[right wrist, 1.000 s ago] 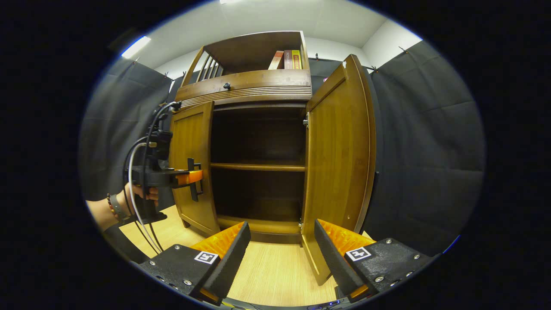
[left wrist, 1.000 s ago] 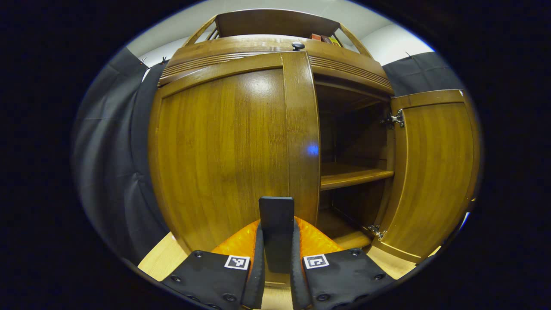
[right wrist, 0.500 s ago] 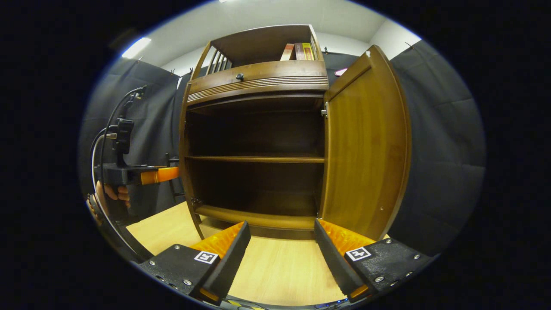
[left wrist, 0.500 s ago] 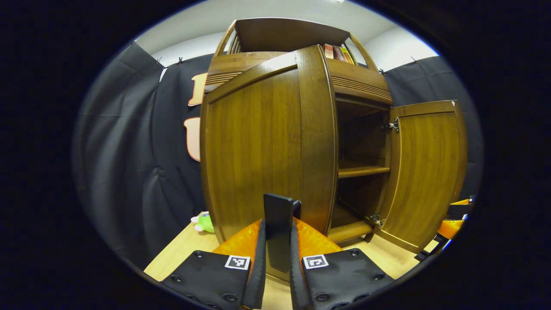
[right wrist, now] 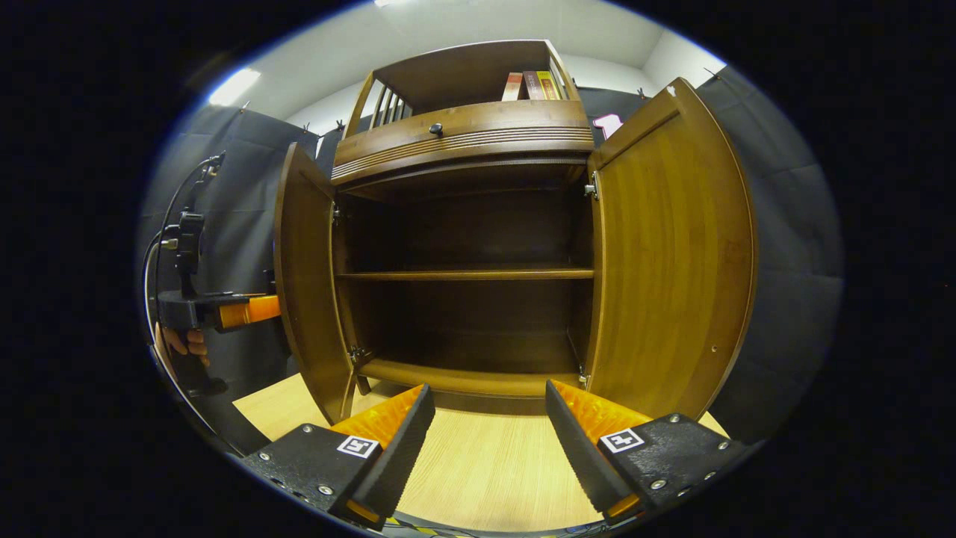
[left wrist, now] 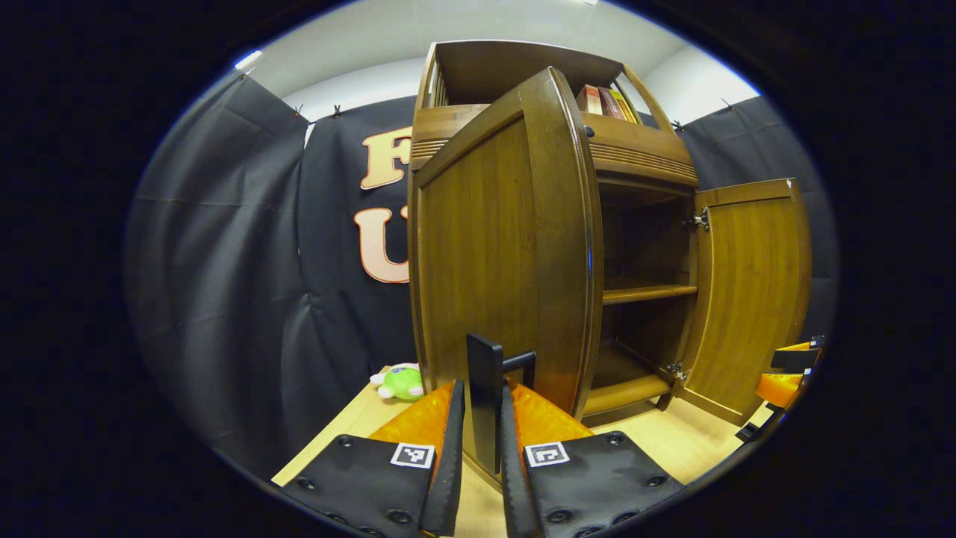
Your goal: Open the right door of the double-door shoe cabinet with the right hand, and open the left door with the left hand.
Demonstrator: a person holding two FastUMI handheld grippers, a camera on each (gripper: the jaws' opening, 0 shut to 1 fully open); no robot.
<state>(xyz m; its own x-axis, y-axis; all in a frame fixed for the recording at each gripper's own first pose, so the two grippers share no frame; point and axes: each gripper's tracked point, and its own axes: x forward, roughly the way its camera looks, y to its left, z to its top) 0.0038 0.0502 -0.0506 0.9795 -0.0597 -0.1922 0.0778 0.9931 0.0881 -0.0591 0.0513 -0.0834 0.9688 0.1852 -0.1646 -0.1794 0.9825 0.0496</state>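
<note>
Left gripper view: the left hand-held gripper (left wrist: 482, 448) pinches the black handle (left wrist: 484, 403) of the left door (left wrist: 500, 254) — swung wide. Right door (right wrist: 665, 246) stands wide too — the right hand-held gripper (right wrist: 485, 441) gapes, holding nothing, above the desk (right wrist: 485, 471).

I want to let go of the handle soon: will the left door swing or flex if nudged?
The left door looks like a rigid wooden panel, so it probably won't flex. It hangs on hinges, so a nudge would likely swing it. The left gripper has its jaws closed on the door handle.
</note>
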